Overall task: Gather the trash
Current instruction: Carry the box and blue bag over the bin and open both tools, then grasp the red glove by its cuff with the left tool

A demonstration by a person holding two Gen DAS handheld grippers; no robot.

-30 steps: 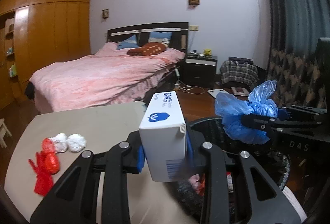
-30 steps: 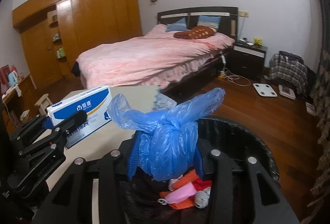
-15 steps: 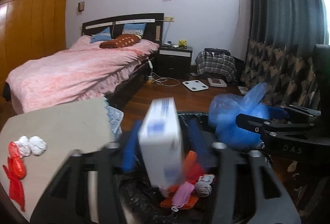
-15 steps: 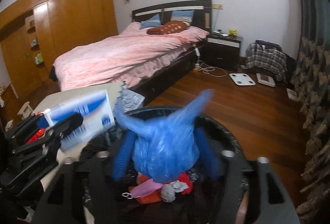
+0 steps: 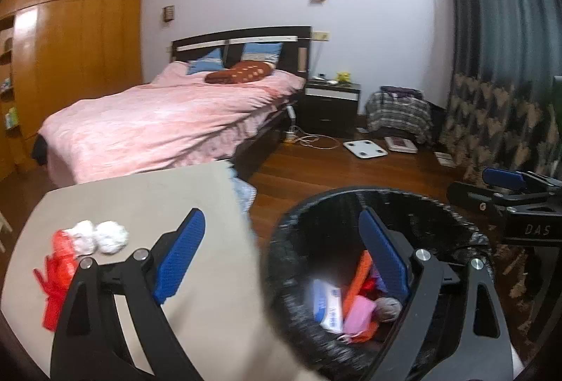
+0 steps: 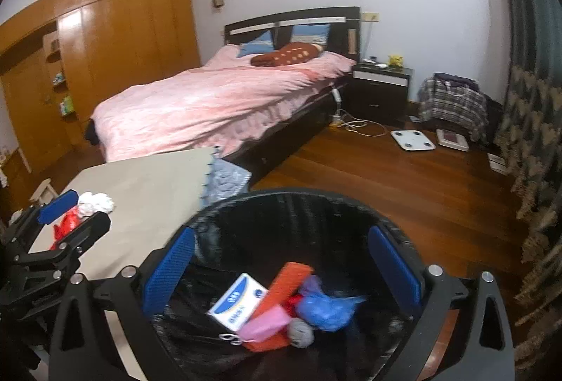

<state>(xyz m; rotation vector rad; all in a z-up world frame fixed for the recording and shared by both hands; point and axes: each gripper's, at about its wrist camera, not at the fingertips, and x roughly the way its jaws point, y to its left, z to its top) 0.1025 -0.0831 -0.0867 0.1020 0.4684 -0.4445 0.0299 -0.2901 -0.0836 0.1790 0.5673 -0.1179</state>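
A black bin [image 6: 351, 205] stands by the grey table [image 6: 147, 191]; it also shows in the left wrist view [image 5: 386, 198]. In it lie a white and blue box [image 6: 239, 303], a blue plastic bag [image 6: 326, 307], orange, pink and grey scraps. My right gripper [image 6: 281, 272] is open and empty above the bin. My left gripper [image 5: 281, 254] is open and empty, astride the table edge and the bin rim. On the table lie white paper balls [image 5: 102, 235] and a red plastic bag [image 5: 58, 268], left of my left gripper.
A pink bed [image 6: 224, 93] stands behind the table. A dark nightstand [image 6: 381, 86], a white scale [image 6: 412, 139] and a plaid bag [image 6: 453, 103] stand on the wooden floor. A dark curtain [image 5: 498, 30] hangs at the right. Wooden wardrobes [image 6: 105, 65] fill the left wall.
Both grippers have opened. The box fell from my left gripper and the blue bag from my right gripper into the bin.
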